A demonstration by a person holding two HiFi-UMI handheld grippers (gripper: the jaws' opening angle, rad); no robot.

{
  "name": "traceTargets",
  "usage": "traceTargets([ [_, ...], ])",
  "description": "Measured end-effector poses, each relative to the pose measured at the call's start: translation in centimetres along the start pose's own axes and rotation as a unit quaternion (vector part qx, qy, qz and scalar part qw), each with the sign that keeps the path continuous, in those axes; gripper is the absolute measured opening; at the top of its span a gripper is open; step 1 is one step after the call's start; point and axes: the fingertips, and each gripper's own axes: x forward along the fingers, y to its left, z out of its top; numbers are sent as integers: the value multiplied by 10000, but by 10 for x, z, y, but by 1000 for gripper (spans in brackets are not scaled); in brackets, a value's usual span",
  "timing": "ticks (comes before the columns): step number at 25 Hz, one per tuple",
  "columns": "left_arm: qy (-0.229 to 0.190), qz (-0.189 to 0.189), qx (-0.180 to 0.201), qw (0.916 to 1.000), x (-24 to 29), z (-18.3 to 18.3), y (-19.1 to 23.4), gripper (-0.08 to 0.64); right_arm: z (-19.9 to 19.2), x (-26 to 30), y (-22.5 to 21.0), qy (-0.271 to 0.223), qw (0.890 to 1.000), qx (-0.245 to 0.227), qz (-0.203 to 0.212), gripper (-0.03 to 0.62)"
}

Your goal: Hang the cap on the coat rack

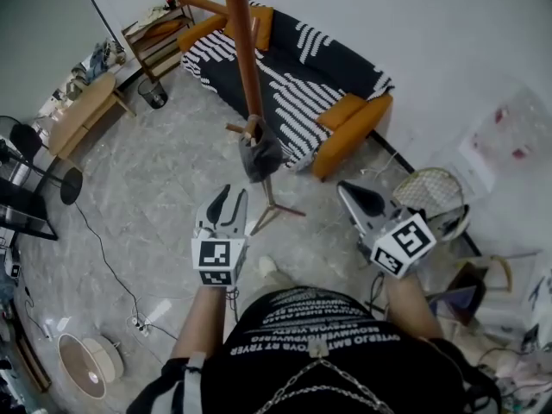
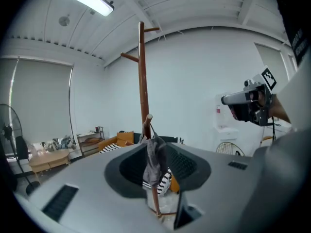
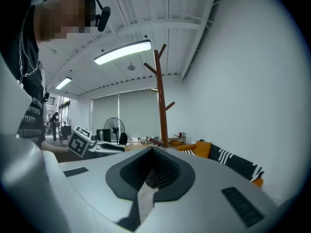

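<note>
Since the cap (image 1: 259, 155) hangs on the coat rack (image 1: 242, 50) at upper centre, we judge the task done; left gripper (image 1: 231, 198) jaws open, empty, right gripper (image 1: 349, 192) jaws closed

It looks like a lounge corner of an open-plan office or studio. A sofa (image 1: 293, 76) with orange cushions and a striped throw stands on a marble-look floor (image 1: 164, 205), beside a wooden coat rack (image 1: 244, 50) and an open shelf (image 1: 155, 37). Overhead are strip lights (image 3: 122, 52), with roller blinds (image 3: 133, 118) and a pedestal fan (image 3: 112, 128) beyond.
</note>
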Motion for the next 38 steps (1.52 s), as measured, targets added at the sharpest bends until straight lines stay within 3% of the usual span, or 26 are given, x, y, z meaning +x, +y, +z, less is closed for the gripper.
traceTargets([
  [3, -273, 29, -151, 9995, -32, 20, -12, 115, 0, -20, 8, -71, 9999, -63, 65, 3],
  [8, -665, 230, -207, 9973, -84, 52, -39, 5, -8, -48, 14, -45, 9999, -41, 83, 3],
  [12, -701, 310, -78, 9970, -119, 59, -56, 3, -3, -64, 21, -81, 9997, -210, 66, 3],
  [17, -722, 555, -179, 9957, -147, 52, -73, 3, 0, -83, 32, -182, 9988, -404, 199, 3],
  [31, -497, 495, 103, 9975, -163, 51, -101, 3, -7, -98, 46, -305, 9983, -262, 420, 3],
  [38, -319, 359, 107, 9988, -147, 39, -89, 3, -13, -78, 44, -264, 9986, -184, 421, 3],
])
